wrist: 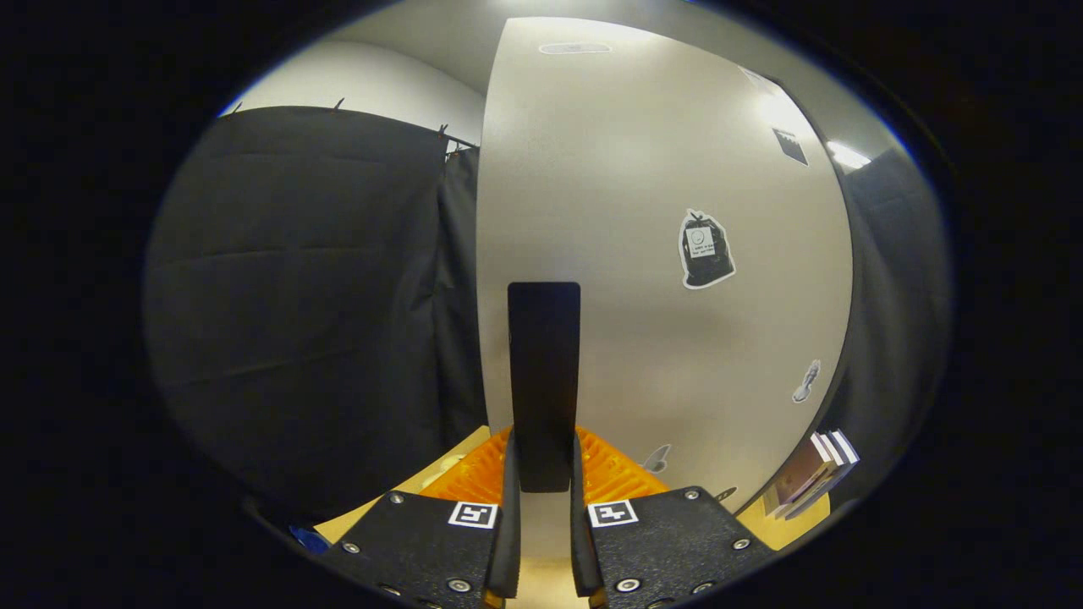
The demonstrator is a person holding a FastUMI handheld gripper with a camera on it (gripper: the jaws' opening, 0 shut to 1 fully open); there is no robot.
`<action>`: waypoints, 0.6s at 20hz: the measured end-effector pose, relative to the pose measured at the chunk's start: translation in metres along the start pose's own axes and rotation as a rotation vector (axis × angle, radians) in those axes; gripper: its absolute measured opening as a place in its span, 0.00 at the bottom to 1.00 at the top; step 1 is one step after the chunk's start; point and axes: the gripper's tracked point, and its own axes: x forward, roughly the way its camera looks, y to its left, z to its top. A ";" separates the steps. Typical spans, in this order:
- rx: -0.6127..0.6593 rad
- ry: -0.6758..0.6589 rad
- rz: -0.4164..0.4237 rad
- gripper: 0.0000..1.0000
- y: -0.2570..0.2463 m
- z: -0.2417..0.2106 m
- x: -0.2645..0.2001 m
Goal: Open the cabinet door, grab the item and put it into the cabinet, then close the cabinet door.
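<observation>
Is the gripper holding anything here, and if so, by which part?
Yes. The gripper is shut on the black handle of the cabinet door, with both fingers pressing on the handle's lower end, one on each side.

Single fisheye view, mounted on gripper (544, 474), aimed forward along both fingers, which are closed on black handle (544, 385). Cabinet door (668, 254) seen at very close range; booth wall (313, 304) seen beyond, leftward.

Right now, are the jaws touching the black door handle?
Touching. In the gripper view the gripper has both jaws closed against the sides of the black handle on the cabinet door, with no gap showing on either side.
</observation>
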 end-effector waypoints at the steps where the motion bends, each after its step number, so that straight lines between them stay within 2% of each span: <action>1: 0.002 -0.001 0.018 0.25 -0.001 -0.001 -0.002; 12: 0.007 0.011 0.160 0.25 -0.021 -0.006 -0.022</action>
